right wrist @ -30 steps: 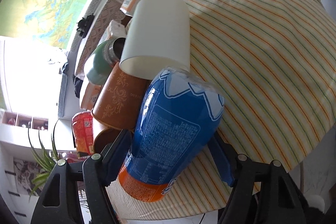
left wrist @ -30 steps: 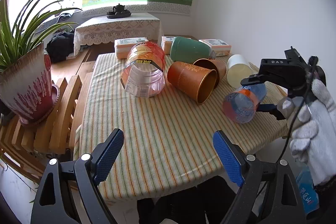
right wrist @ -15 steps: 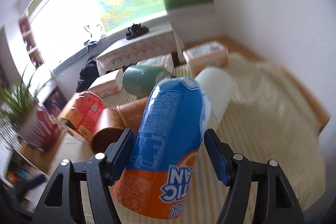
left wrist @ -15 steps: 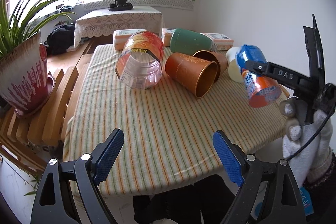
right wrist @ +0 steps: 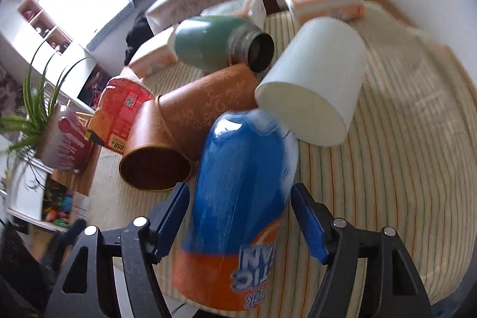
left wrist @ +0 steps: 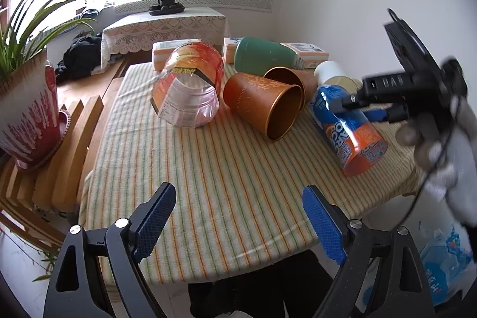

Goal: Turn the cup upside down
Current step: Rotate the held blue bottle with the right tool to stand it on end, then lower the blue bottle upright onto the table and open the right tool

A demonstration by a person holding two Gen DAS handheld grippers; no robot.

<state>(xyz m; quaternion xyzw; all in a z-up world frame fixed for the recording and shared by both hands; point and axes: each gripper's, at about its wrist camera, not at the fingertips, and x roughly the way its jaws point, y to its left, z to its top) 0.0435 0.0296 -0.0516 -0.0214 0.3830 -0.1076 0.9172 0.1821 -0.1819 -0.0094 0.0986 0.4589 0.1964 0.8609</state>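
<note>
My right gripper (right wrist: 240,216) is shut on a blue and orange plastic cup (right wrist: 238,213), its print upside down, tilted with the orange end low over the striped tablecloth (right wrist: 387,169). The left wrist view shows the same cup (left wrist: 345,127) held by the right gripper (left wrist: 357,106) near the table's right edge. My left gripper (left wrist: 238,222) is open and empty over the table's near edge.
On the table lie two orange cups (left wrist: 265,106), a white cup (right wrist: 316,85), a green flask (right wrist: 217,43), and a clear red-labelled cup (left wrist: 187,91). Boxes (left wrist: 304,49) line the far edge. A potted plant (left wrist: 26,106) stands on a wooden rack at left.
The right gripper has turned the blue and orange cup over and lowered it toward the tablecloth at the right edge. The left gripper has stayed open and nearly still.
</note>
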